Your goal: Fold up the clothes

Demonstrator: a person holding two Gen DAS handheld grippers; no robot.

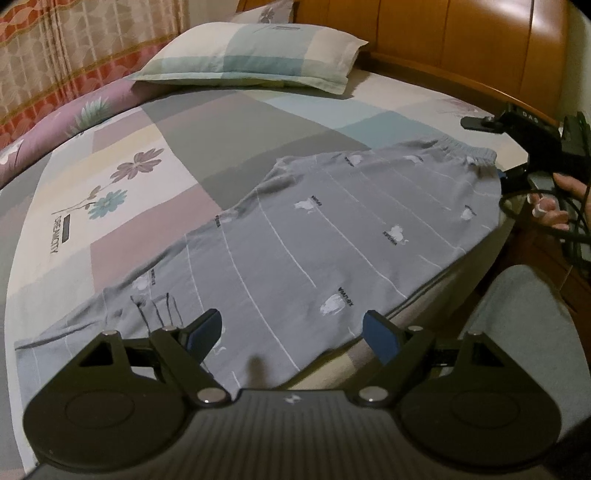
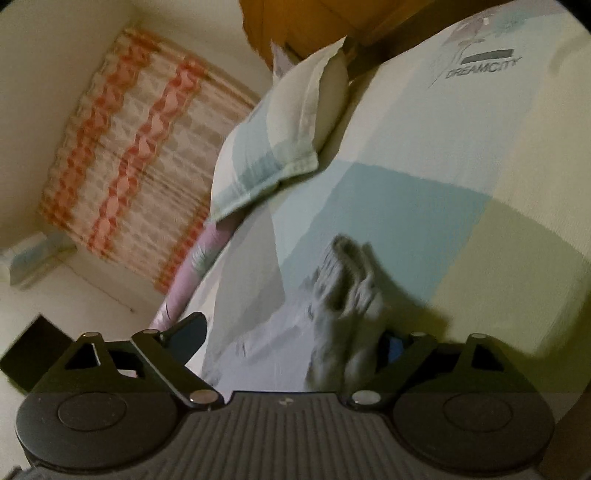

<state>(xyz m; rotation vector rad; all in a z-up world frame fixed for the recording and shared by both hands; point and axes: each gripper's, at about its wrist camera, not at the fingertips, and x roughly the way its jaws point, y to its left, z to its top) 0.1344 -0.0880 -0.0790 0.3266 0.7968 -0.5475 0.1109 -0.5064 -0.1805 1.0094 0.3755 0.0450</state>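
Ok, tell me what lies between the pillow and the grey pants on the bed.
Only bare patchwork bedsheet lies between the pillow and the grey pants; the left wrist view shows it.

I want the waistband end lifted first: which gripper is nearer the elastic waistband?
Right. The right gripper sits at the waistband with bunched fabric by its fingers; the left gripper hovers open over the pants' leg end.

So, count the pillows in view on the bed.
2. The checked pillow lies at the head of the bed; a floral pillow peeks out behind it, against the headboard. Others may be out of view.
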